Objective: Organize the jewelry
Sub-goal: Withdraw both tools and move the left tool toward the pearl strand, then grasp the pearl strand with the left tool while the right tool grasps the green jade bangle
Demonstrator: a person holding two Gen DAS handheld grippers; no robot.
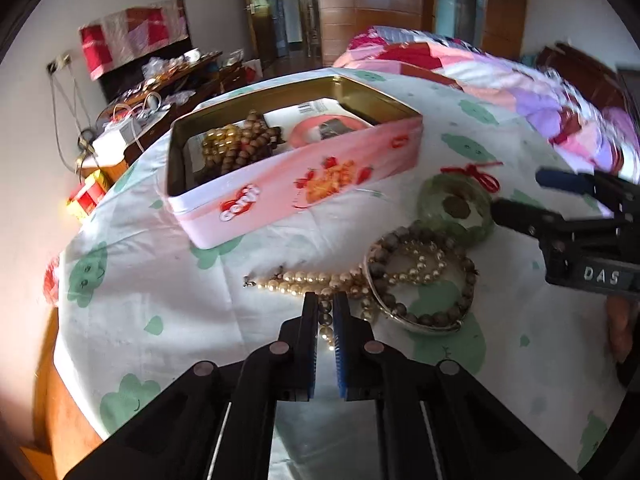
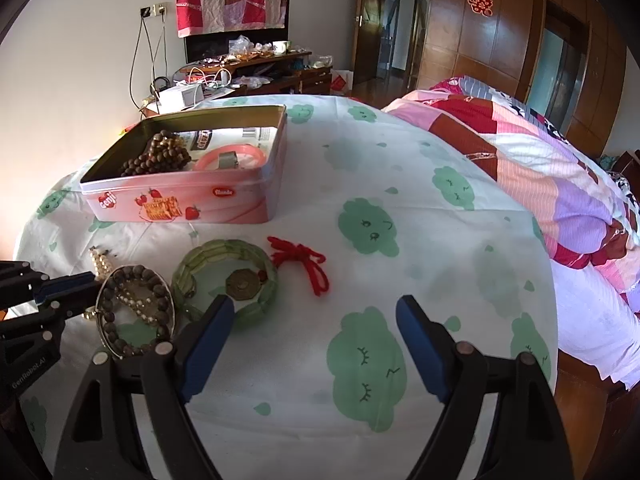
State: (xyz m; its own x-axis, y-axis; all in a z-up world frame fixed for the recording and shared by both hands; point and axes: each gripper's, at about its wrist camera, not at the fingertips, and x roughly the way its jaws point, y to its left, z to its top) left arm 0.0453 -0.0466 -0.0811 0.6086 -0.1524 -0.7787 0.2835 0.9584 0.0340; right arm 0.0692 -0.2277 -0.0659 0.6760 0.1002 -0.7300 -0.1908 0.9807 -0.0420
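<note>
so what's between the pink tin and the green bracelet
Only bare sheet, white with green cloud prints, separates the pink tin from the green bracelet. The right wrist view shows this best.

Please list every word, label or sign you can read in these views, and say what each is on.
"DAS": right gripper body.
"GenRobot.AI": left gripper body.
"Genji": pink tin, front wall.
Red oval logo on the tin: blurred.
Red double-happiness character: wardrobe door.
Printed paper inside the tin: too small.
</note>
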